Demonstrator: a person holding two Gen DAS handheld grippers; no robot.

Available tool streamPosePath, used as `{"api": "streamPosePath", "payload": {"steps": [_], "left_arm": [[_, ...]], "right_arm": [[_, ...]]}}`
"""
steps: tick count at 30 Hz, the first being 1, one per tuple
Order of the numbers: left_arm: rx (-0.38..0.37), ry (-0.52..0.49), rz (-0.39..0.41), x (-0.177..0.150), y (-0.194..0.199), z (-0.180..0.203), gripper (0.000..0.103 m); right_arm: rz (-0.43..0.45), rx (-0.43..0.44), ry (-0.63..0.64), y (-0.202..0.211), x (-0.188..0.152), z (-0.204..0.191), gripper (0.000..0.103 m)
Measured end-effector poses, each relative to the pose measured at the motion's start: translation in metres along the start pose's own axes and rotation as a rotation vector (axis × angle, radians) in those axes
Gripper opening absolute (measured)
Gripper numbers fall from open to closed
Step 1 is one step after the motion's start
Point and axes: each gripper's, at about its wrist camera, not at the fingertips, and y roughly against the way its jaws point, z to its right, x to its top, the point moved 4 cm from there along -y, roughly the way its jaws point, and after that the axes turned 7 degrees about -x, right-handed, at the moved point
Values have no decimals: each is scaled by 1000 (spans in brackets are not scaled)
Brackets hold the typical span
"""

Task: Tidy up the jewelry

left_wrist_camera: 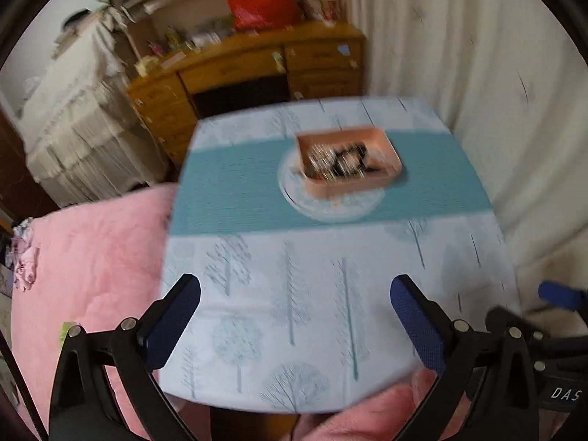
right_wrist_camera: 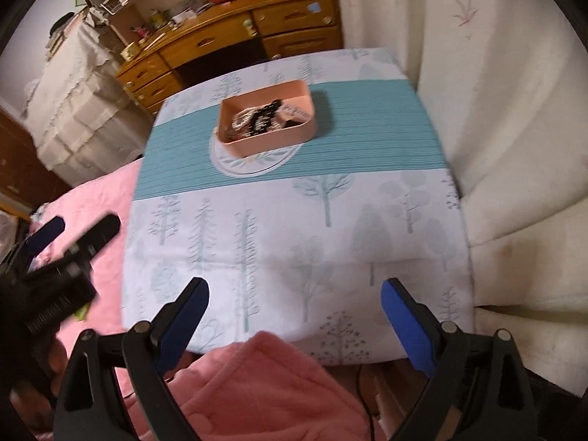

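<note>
Pink rectangular tray (right_wrist_camera: 270, 126) of tangled, perhaps beaded jewelry (right_wrist_camera: 257, 119); left gripper (left_wrist_camera: 296, 296), right gripper (right_wrist_camera: 294, 294) spread wide, empty

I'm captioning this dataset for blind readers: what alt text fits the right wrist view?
A pink box heaped with tangled jewelry sits on the teal band of a tree-print tablecloth. The open right gripper hovers above the near edge, with the left gripper blurred at far left.
</note>
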Motion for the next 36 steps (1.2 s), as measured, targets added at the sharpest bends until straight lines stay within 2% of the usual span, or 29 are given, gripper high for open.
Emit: {"api": "streamPosePath", "payload": {"steps": [5, 9, 12, 19, 25, 36], "left_arm": [[-32, 85, 49, -4, 10, -10, 102], [-46, 156, 91, -8, 16, -21, 102], [-51, 193, 95, -9, 16, -26, 102], [-27, 143, 14, -17, 2, -18, 102], [-11, 156, 45, -22, 11, -25, 102], [12, 105, 122, -23, 32, -19, 102]], "right_arm": [[90, -27, 26, 16, 1, 3, 95], [113, -27, 68, 20, 0, -3, 96], [161, -16, 94, 28, -1, -7, 96], [229, -11, 60, 38, 5, 1, 101], [211, 20, 69, 33, 4, -6, 101], [217, 28, 93, 35, -2, -15, 103]]}}
